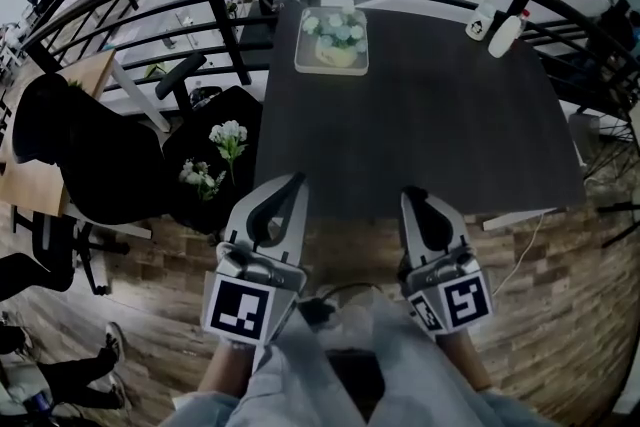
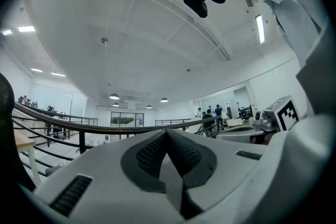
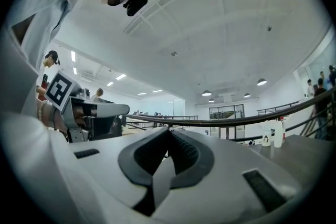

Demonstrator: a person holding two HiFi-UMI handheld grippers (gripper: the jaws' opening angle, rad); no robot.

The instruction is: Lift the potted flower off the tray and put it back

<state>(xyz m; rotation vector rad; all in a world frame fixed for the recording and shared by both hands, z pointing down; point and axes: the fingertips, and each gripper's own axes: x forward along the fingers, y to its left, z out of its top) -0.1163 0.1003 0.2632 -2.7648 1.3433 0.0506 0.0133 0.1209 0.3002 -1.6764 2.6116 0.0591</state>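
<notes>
In the head view the potted flower (image 1: pixel 335 31) stands in the tray (image 1: pixel 331 66) at 12 o'clock, on the far side of the dark surface (image 1: pixel 420 125). The left tool (image 1: pixel 292 182) is at 7 o'clock and the right tool (image 1: pixel 411 197) at 5 o'clock, both well apart from the tray. In the left gripper view the jaws are pressed together with nothing between them. In the right gripper view the jaws are also closed and empty, and two bottles (image 3: pixel 275 135) stand at 3 o'clock.

Matt dark surfacing is being shown by the table (image 1: pixel 430 125), wood-grain planking by the floor (image 1: pixel 560 305), and smooth black metal by the railing (image 1: pixel 218 10).
</notes>
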